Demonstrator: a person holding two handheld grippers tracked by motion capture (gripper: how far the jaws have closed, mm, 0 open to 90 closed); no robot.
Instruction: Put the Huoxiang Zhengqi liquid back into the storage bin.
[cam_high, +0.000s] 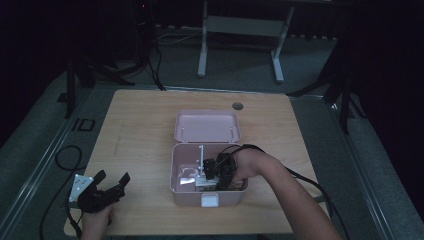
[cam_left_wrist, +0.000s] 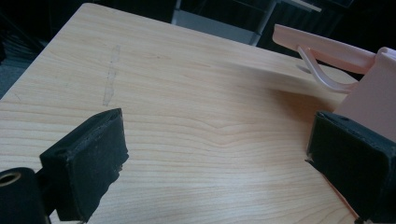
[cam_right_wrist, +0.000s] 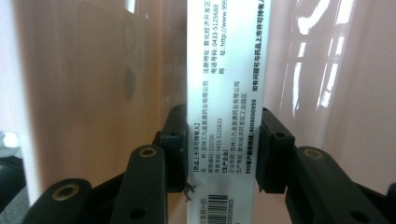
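High view: open pink plastic box (cam_high: 207, 150) at mid worktop (cam_high: 140, 130), lid laid back toward the far edge. Right gripper (cam_high: 218, 172) inside the box, jaws pinching a flat white printed carton (cam_right_wrist: 224, 116) by its narrow sides, carton upright between the pads. Left gripper (cam_high: 107, 185) rests near the worktop's near-left corner, jaws spread, nothing between them.

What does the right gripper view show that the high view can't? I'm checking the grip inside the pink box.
Right gripper view alone: the right claw shut on a white printed carton, its text and barcode legible. High view alone: the wooden table, the box's open lid, the left claw open beside the box. Both: the pink box walls and the held carton.
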